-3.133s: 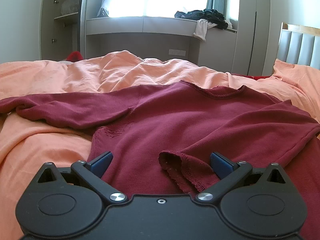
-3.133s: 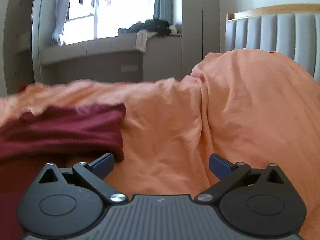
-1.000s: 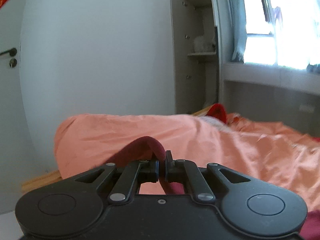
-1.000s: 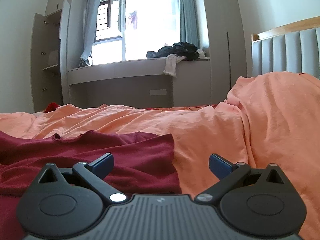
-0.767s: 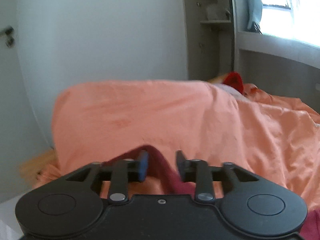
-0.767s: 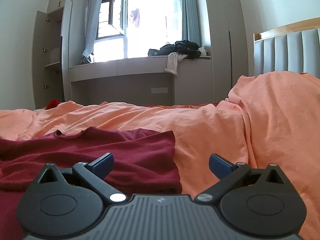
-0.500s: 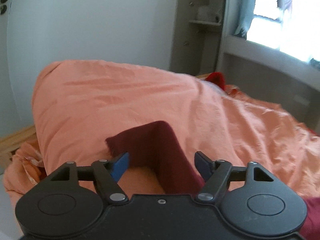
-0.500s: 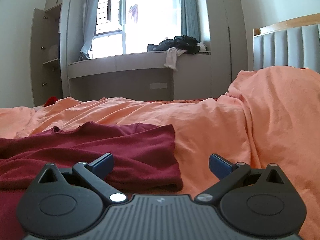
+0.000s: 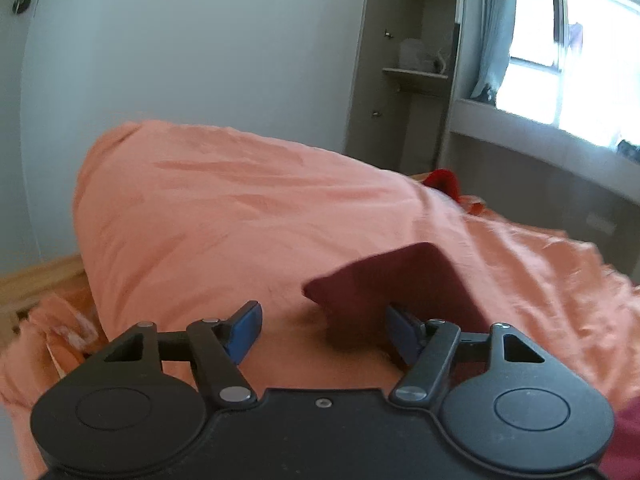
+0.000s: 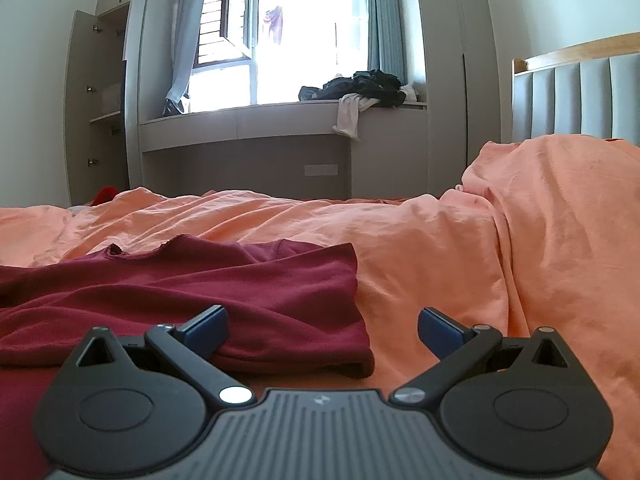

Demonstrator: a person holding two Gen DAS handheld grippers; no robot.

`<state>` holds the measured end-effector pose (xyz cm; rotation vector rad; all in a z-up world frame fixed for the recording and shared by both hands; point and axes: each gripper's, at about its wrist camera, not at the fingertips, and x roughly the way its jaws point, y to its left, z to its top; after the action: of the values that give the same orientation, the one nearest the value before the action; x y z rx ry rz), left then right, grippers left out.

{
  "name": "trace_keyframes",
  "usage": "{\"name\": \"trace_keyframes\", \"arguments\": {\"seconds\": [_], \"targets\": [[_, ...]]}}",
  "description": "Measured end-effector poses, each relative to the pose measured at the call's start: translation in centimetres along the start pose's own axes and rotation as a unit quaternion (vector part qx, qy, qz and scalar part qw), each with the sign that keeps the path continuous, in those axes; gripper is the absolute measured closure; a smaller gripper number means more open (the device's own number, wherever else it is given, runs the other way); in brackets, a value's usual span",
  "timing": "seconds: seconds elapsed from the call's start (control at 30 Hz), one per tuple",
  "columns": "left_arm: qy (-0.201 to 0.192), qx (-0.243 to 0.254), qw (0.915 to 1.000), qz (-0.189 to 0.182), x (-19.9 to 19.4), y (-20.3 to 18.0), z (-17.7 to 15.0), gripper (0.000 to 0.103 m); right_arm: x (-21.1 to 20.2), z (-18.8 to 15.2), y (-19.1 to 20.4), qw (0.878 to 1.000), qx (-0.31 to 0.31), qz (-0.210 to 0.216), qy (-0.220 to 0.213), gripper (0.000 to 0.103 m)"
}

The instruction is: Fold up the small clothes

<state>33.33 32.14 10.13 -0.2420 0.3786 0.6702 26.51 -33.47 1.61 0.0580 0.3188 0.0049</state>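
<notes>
Claws (image 9: 322,330) (image 10: 322,330) gape over maroon shirt (image 10: 224,280).

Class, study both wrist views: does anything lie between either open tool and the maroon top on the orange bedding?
Nothing visible does. The right tool hangs open just above the maroon top, over its folded edge. The left tool is open too, with the sleeve end right at its fingers. Only orange bedding surrounds the garment.

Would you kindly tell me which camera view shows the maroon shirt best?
The right wrist view: the maroon shirt lies spread on the orange bedsheet, neckline and a sleeve visible. The left wrist view shows only one sleeve end, slightly blurred.
</notes>
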Motion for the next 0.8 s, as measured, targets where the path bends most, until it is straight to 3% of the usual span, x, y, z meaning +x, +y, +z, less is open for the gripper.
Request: {"name": "trace_keyframes", "arguments": {"seconds": [0.07, 0.1, 0.13, 0.17, 0.27, 0.43, 0.47, 0.57, 0.67, 0.8], "targets": [[-0.01, -0.001, 0.9999, -0.006, 0.6, 0.4, 0.3, 0.035, 0.1, -0.1, 0.0, 1.0, -0.001, -0.002, 0.0, 0.0], [-0.012, -0.002, 0.9998, -0.015, 0.7, 0.5, 0.5, 0.052, 0.1, -0.1, 0.0, 1.0, -0.001, -0.003, 0.0, 0.0], [-0.009, -0.004, 0.9994, -0.032, 0.9, 0.7, 0.8, 0.087, 0.2, -0.2, 0.0, 1.0, -0.002, -0.004, 0.0, 0.0], [-0.004, -0.005, 0.999, -0.045, 1.0, 0.8, 1.0, 0.098, 0.3, -0.2, 0.0, 1.0, -0.002, -0.004, 0.0, 0.0], [-0.027, -0.001, 0.9974, -0.067, -0.2, 1.0, 2.1, 0.1, 0.3, -0.2, 0.1, 1.0, -0.002, -0.004, 0.001, 0.0], [-0.107, 0.059, 0.9863, -0.111, -5.3, 1.2, 4.9, 0.1, 0.3, -0.3, -0.1, 1.0, -0.001, -0.004, 0.0, 0.0], [-0.101, 0.071, 0.986, -0.112, -6.0, 1.2, 5.7, 0.1, 0.3, -0.3, -0.1, 1.0, 0.0, -0.004, 0.001, 0.0], [-0.034, 0.09, 0.9886, -0.116, -7.1, 2.0, 7.8, 0.1, 0.2, -0.3, -0.1, 1.0, 0.0, -0.005, 0.0, 0.0], [0.029, 0.079, 0.9923, -0.091, -6.9, 3.2, 8.7, 0.1, 0.1, -0.2, -0.1, 1.0, -0.001, -0.004, -0.001, 0.0], [0.073, 0.042, 0.9949, -0.055, -5.3, 4.1, 8.3, 0.1, 0.1, -0.3, 0.1, 1.0, -0.005, -0.005, -0.003, 0.0]]}}
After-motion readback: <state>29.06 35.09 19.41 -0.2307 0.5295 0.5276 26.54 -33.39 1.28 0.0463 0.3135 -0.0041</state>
